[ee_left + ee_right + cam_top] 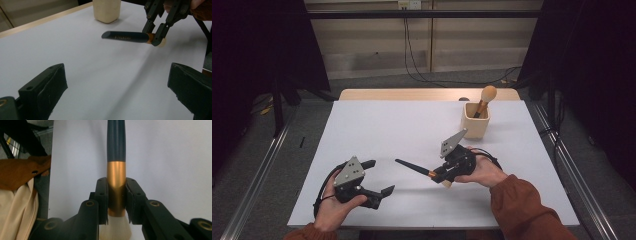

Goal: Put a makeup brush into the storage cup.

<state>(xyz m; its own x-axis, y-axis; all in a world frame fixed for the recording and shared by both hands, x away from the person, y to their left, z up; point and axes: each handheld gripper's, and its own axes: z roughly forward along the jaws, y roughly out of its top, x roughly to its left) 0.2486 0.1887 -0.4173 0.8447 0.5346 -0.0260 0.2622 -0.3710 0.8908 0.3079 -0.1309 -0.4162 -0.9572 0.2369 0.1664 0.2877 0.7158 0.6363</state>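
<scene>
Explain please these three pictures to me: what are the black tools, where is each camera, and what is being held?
A person holds a hand-operated gripper in each hand. One camera looks down from above the white table; the other two ride on the grippers. The right gripper is clamped on the gold collar of a makeup brush with a dark handle. The left gripper is open and holds nothing. At the back stands a cream cup with another brush inside.

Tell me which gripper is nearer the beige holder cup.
Right. The right gripper, shut on a black-handled brush, sits just in front of the cup; the left gripper, jaws open, is far off at the table's near-left.
</scene>
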